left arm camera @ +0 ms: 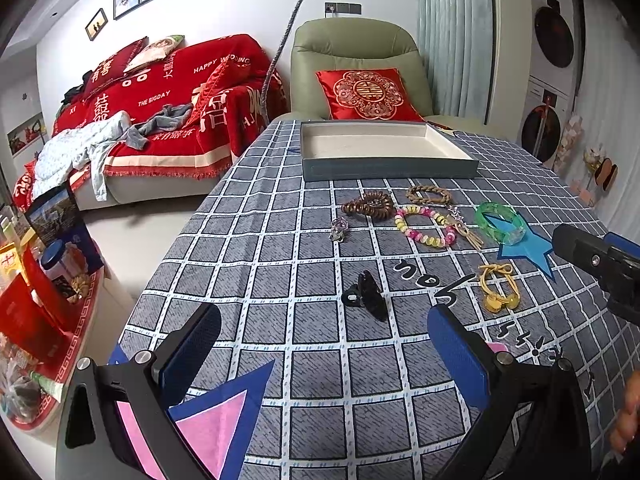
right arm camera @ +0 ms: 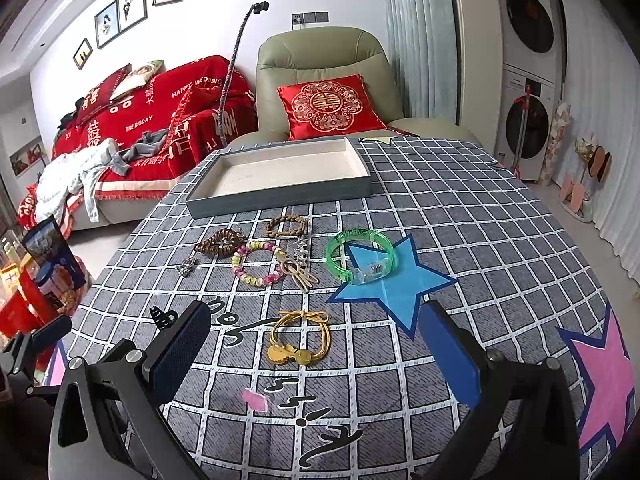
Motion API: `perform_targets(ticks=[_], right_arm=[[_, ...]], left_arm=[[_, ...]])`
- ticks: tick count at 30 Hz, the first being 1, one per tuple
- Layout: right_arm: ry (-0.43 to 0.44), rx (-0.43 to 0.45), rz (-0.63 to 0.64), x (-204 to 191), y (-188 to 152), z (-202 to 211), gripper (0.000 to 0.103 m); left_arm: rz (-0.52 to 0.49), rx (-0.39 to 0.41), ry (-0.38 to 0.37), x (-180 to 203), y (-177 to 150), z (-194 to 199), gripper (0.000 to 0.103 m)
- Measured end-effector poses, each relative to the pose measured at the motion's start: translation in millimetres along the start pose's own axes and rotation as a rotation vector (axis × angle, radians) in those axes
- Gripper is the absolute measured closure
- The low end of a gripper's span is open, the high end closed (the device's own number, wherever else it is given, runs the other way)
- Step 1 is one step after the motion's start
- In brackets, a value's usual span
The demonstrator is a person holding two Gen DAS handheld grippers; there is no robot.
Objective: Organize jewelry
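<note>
An empty grey tray (left arm camera: 384,168) (right arm camera: 280,196) with a cream lining sits at the table's far side. In front of it lie a brown bead bracelet (left arm camera: 370,205) (right arm camera: 220,242), a braided tan bracelet (left arm camera: 429,195) (right arm camera: 286,226), a pink-yellow bead bracelet (left arm camera: 425,227) (right arm camera: 258,263), a green bangle (left arm camera: 500,223) (right arm camera: 360,256), a yellow hair tie (left arm camera: 499,287) (right arm camera: 298,338), a black hair clip (left arm camera: 368,296) (right arm camera: 162,317) and a small silver charm (left arm camera: 338,229) (right arm camera: 186,267). My left gripper (left arm camera: 324,344) is open, near the clip. My right gripper (right arm camera: 316,344) is open, around the yellow hair tie's near side.
The table wears a grey checked cloth (left arm camera: 312,360) with blue and pink star patches (right arm camera: 396,288). A green armchair (left arm camera: 352,64) with a red cushion stands behind it, a red-covered sofa (left arm camera: 168,108) to the left. A side shelf of red boxes and jars (left arm camera: 44,288) is at left.
</note>
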State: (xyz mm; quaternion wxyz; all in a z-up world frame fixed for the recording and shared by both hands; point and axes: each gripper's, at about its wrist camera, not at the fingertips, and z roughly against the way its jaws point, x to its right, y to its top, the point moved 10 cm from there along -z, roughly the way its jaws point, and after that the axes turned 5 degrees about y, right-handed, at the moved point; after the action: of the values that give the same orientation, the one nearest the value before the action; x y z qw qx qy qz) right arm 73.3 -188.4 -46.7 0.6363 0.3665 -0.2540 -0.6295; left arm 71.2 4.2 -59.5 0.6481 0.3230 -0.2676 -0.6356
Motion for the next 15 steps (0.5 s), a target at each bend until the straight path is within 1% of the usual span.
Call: perform_targets(ticks=[15], right_arm=[[0.001, -0.001, 0.003, -1.0, -0.1, -0.2, 0.000]], left_arm=[[0.002, -0.001, -0.001, -0.7, -1.1, -0.6, 0.000]])
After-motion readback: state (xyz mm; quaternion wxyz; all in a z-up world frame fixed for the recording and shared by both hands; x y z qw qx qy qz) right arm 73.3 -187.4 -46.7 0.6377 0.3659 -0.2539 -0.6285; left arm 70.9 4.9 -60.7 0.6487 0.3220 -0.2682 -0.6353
